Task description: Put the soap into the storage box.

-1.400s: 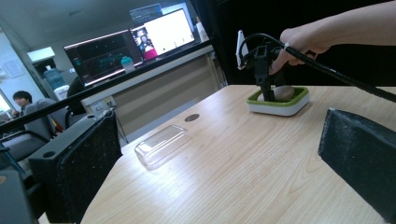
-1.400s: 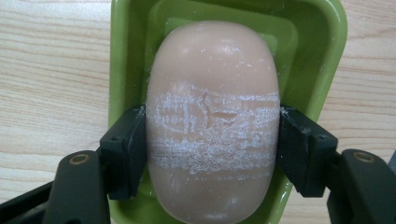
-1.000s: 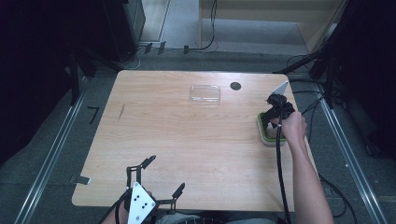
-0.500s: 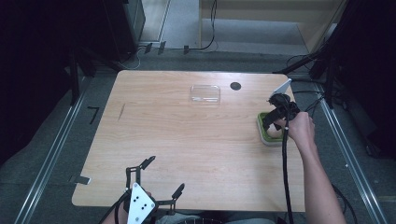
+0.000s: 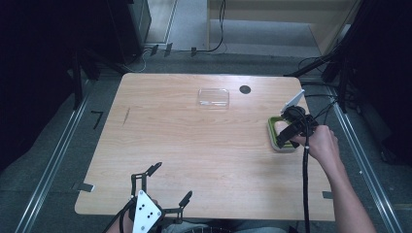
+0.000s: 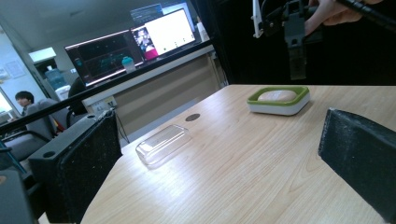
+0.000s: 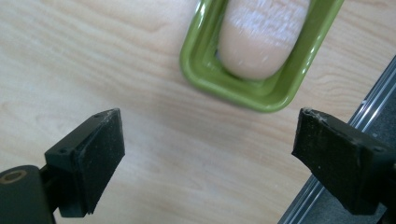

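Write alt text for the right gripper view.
A green soap dish holding a pale bar of soap sits on a light wooden table, seen from above at the top of the frame. The right hand-held gripper hangs over it with both black jaws spread wide and nothing between them. The table's edge crosses the lower right corner.

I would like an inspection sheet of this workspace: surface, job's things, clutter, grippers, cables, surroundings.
Surface: wooden table, with a dark round hole near the far edge.
Job's things: green soap dish holding a pale soap bar; clear plastic lid lying apart.
Clutter: nothing seen.
Grippers: left gripper open at the near edge; right gripper open above the dish.
Cables: black cable trails from the right gripper.
Surroundings: monitors and a seated person.
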